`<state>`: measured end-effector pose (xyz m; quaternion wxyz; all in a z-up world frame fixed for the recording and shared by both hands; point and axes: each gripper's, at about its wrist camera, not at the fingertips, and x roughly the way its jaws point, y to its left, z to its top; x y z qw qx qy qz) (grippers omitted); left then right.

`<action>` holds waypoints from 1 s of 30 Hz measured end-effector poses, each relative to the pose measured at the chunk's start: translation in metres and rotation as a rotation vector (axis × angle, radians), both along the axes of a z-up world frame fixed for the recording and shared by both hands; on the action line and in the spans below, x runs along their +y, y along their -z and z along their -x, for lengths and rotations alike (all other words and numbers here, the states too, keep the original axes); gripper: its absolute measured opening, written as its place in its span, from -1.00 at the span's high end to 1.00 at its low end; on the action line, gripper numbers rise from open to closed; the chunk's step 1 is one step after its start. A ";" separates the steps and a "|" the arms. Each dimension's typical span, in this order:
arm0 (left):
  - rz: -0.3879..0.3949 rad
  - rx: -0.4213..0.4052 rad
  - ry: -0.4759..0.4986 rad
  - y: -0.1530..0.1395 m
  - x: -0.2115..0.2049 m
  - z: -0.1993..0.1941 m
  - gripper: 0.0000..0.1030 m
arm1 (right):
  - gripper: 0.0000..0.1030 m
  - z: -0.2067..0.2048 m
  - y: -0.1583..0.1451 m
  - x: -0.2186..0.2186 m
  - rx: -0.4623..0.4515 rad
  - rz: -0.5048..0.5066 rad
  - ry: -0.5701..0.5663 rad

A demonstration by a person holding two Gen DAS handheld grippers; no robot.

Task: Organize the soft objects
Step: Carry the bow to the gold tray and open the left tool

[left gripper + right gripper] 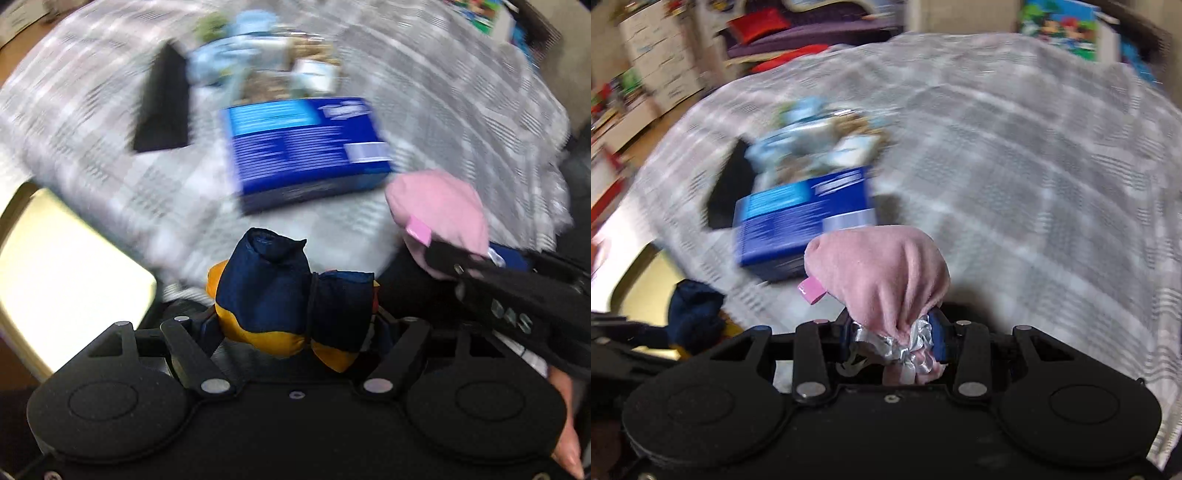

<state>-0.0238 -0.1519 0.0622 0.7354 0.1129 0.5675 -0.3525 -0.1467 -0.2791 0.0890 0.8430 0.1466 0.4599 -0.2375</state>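
a navy-and-yellow fabric pouch (295, 295), cinched at its middle by a black cord, is held off the bed. just to its right, a pink velvet pouch (882, 273), tied with silver ribbon, bulges upward.

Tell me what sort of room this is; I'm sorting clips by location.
Probably a child's bedroom at home. A grey-and-white checked blanket covers what looks like a bed, a white chest of drawers stands behind, and a colourful cartoon picture box sits beyond the far edge.

Blue box (803, 218) at 10 o'clock, black object (726, 192) and blurred pile (816, 140) behind it; checked cloth (1034, 184) bare from 12 to 3 o'clock.
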 end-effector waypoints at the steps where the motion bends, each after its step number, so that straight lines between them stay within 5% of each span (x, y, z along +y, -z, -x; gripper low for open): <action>1: -0.007 -0.002 -0.031 0.002 0.010 -0.005 -0.39 | 0.25 -0.006 0.002 0.009 0.004 -0.011 -0.033; 9: -0.073 -0.019 -0.327 0.023 0.088 -0.057 -0.39 | 0.25 -0.065 0.017 0.082 0.063 -0.141 -0.282; 15: -0.135 -0.058 -0.497 0.044 0.135 -0.099 -0.39 | 0.25 -0.109 0.027 0.126 0.104 -0.147 -0.367; 30: -0.219 -0.020 -0.645 0.101 0.184 -0.164 -0.42 | 0.25 -0.190 0.073 0.180 0.241 -0.155 -0.435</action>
